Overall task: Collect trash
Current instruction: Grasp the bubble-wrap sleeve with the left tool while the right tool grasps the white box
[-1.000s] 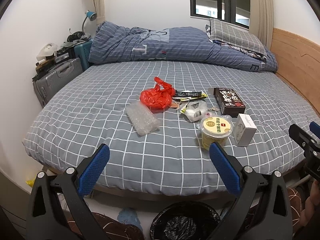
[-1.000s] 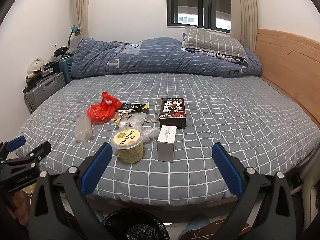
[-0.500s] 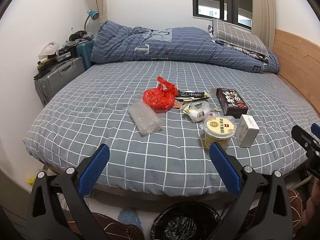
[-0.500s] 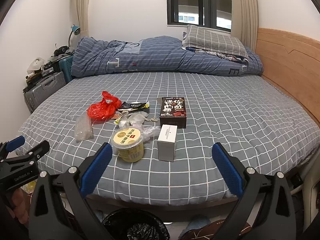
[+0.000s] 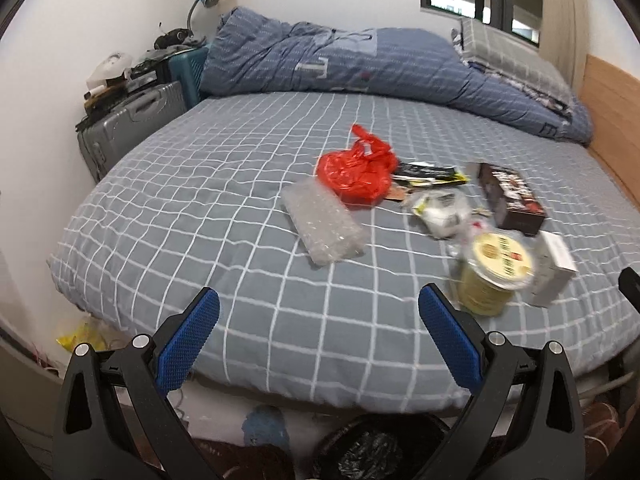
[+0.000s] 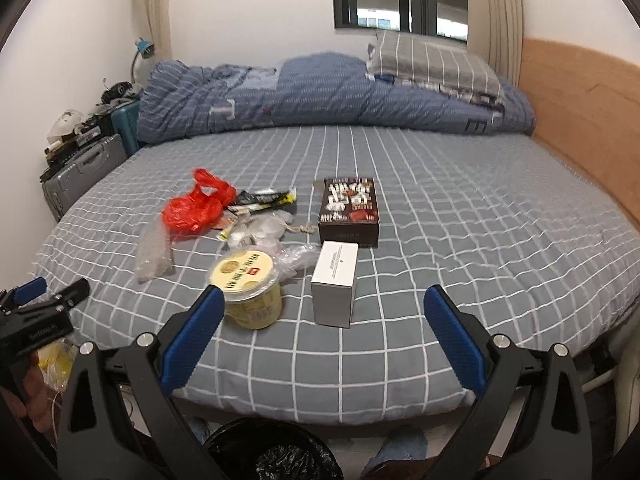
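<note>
Task unstarted: both tongs, left (image 5: 319,322) and right (image 6: 320,320), gape empty; trash litters bed (image 6: 460,216); bin (image 6: 272,454) at 6 o'clock.

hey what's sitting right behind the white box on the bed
Directly behind the white box lies a dark printed box, flat on the checked bed cover. Its front edge's lower part is hidden.

The grey checked bed (image 6: 440,240) fills mid-frame, carrying at center-left a red bag (image 6: 192,210), bubble wrap (image 6: 150,252), wrappers (image 6: 264,200), a yellow cup (image 6: 250,288), white box (image 6: 335,282) and dark box (image 6: 349,210), with a duvet (image 6: 320,96) along its top.
</note>
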Demonstrator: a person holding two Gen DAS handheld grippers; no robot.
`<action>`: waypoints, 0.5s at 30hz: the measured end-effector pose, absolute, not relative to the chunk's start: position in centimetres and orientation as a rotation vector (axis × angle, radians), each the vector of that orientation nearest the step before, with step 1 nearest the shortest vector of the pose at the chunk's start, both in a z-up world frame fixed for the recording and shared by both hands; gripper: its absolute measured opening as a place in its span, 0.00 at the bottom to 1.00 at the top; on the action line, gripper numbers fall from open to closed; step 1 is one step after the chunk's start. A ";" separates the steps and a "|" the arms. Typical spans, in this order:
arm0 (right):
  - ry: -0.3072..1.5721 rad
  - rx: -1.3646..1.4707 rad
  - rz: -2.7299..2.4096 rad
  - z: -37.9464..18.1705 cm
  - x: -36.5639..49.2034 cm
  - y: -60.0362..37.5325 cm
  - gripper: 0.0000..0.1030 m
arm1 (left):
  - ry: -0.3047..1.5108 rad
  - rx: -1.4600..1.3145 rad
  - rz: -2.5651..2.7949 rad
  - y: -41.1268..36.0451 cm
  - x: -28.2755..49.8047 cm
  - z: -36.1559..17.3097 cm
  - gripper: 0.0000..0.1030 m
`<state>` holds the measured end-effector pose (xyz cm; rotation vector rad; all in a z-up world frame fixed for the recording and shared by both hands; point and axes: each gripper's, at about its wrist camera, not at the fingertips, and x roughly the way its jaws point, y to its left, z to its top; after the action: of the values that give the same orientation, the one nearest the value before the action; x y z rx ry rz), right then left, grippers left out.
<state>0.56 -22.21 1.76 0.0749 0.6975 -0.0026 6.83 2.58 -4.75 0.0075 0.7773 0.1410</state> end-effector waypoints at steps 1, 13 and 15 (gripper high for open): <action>0.710 0.070 -0.009 1.1 1.6 -22.4 0.93 | 0.787 0.014 0.148 2.7 7.7 -5.2 0.95; 0.829 0.049 -0.034 -6.3 10.6 -23.3 0.93 | 0.873 0.010 0.193 3.5 18.9 -10.5 0.95; 0.841 0.048 -0.037 -6.9 11.1 -23.4 0.92 | 0.879 0.023 0.201 3.3 19.9 -11.1 0.95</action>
<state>11.12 -23.38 -6.86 0.0482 0.8414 -0.0371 19.95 3.27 -11.10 0.0228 0.8792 0.2009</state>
